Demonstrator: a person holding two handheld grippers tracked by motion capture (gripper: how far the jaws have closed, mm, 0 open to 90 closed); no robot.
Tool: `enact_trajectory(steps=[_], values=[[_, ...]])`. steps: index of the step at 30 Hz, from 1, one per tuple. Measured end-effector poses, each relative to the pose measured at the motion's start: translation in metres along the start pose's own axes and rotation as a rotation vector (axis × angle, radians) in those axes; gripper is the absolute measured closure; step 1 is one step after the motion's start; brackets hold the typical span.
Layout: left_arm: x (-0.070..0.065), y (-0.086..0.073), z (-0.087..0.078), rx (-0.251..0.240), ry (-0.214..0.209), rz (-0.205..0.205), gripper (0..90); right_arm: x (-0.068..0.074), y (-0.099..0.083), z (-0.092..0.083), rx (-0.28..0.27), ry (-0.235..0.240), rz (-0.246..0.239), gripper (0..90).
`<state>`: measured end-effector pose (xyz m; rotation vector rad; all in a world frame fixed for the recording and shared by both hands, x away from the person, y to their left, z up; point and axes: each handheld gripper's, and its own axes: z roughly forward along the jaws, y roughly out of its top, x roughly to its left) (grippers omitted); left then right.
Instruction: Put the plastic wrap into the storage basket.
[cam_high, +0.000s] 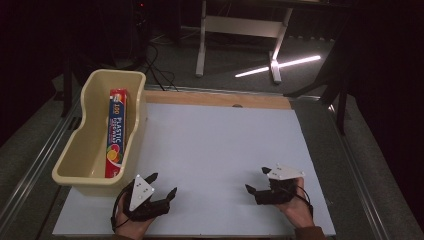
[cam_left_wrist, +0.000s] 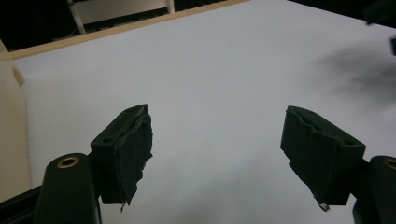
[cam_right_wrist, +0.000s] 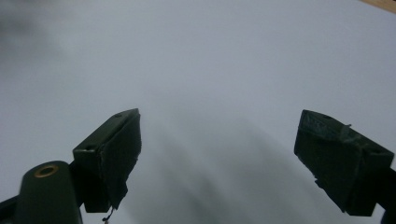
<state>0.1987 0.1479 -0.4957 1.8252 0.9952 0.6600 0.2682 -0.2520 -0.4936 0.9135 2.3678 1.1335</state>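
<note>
A cream plastic tub (cam_high: 90, 165) stands at the table's left edge, and a long red and blue box of plastic wrap (cam_high: 117, 131) lies inside it. My left gripper (cam_high: 162, 184) rests near the front edge, just right of the tub's near corner, open with nothing between its jaws (cam_left_wrist: 217, 158). My right gripper (cam_high: 257, 179) sits at the front right of the white board, pointing left, open and empty (cam_right_wrist: 219, 158). Both are held by hands coming in from the bottom.
The white board (cam_high: 215, 145) covers the tabletop, with a strip of bare wood (cam_high: 215, 99) along its far edge. Beyond the table stand a white desk frame (cam_high: 240, 30) and cables on the dark floor.
</note>
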Motion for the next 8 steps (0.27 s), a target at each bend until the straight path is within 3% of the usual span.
enact_trajectory(steps=[5,8], values=[[0.002,0.0,0.001,0.014,0.009,-0.005,24.8,-0.001,-0.021,-0.007,0.029,-0.001,-0.016,14.3],[0.002,-0.002,0.005,0.029,0.014,-0.003,24.8,-0.005,-0.021,-0.01,-0.004,-0.001,0.006,14.1]])
